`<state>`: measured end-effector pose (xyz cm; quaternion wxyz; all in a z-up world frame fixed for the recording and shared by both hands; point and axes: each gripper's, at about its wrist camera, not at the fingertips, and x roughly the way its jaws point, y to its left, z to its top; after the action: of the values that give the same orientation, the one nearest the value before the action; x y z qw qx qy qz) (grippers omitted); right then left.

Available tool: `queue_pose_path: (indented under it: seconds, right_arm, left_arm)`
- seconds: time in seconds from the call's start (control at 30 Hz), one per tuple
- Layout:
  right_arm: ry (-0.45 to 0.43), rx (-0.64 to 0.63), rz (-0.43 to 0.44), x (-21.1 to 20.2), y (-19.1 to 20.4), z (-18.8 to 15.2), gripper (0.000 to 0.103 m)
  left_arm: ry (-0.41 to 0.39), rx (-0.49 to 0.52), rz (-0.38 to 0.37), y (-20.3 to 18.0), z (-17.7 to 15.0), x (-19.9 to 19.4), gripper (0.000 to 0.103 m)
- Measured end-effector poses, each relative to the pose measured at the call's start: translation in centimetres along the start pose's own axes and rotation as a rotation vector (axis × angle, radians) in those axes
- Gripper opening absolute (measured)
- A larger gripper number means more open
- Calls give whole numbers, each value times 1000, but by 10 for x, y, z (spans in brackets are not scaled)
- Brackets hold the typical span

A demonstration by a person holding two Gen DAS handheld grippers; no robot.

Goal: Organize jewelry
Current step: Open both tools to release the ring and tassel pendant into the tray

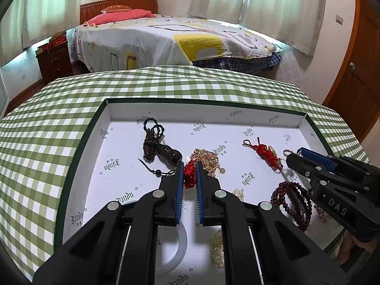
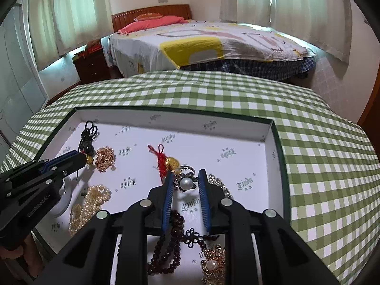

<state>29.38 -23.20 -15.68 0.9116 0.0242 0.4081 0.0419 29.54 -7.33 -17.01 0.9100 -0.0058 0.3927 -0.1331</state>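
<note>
A white-lined tray [image 1: 166, 114] with a dark green rim sits on the checked table and holds loose jewelry. My left gripper [image 1: 190, 163] is shut on a red beaded piece [image 1: 189, 173], next to a gold chain pile [image 1: 209, 161] and a dark cord bracelet [image 1: 161, 149]. My right gripper [image 2: 185, 173] has its jaws on either side of a pearl flower ring [image 2: 185, 183]; it looks closed on the ring, which rests on the tray floor. A red knot charm with a gold bead [image 2: 166, 161] lies just beyond it. Dark red prayer beads [image 2: 171, 237] lie below the right gripper.
A pearl strand [image 2: 90, 204] and a white bangle [image 2: 64, 201] lie at the tray's near left. A gold pearl brooch [image 2: 211, 261] lies at the near edge. Green checked cloth [image 1: 166, 83] covers the table. A bed stands beyond it.
</note>
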Motion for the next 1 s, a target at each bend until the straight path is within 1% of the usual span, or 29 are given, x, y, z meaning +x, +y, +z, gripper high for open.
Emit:
queue_pose_path:
  seconds: [0.17, 0.53, 0.57, 0.6, 0.67, 0.8, 0.87, 0.9, 1.0]
  right_arm:
    - [7, 1, 2, 0, 0, 0, 22]
    - [4, 13, 12, 0, -2, 0, 23]
    - [3, 13, 13, 0, -2, 0, 23]
    - [3, 14, 14, 0, -3, 0, 24]
    - [0, 15, 15, -1, -3, -1, 24]
    - [-3, 17, 16, -1, -3, -1, 25]
    - [-5, 17, 16, -2, -4, -1, 27]
    - [-6, 19, 16, -2, -3, -1, 30]
    - [-10, 18, 15, -3, -3, -2, 31]
  left_arm:
    - [28, -8, -6, 2, 1, 7, 11]
    - [33, -3, -10, 0, 1, 9, 13]
    - [33, -2, -10, 0, 0, 8, 16]
    - [31, -3, -9, 0, 1, 8, 24]
    - [19, -2, -8, 0, 1, 5, 33]
    - [15, 18, 3, -2, -1, 3, 34]
    - [14, 20, 4, -1, 0, 1, 41]
    - [8, 20, 5, -1, 0, -1, 44]
    - [1, 30, 8, -3, -1, -4, 48]
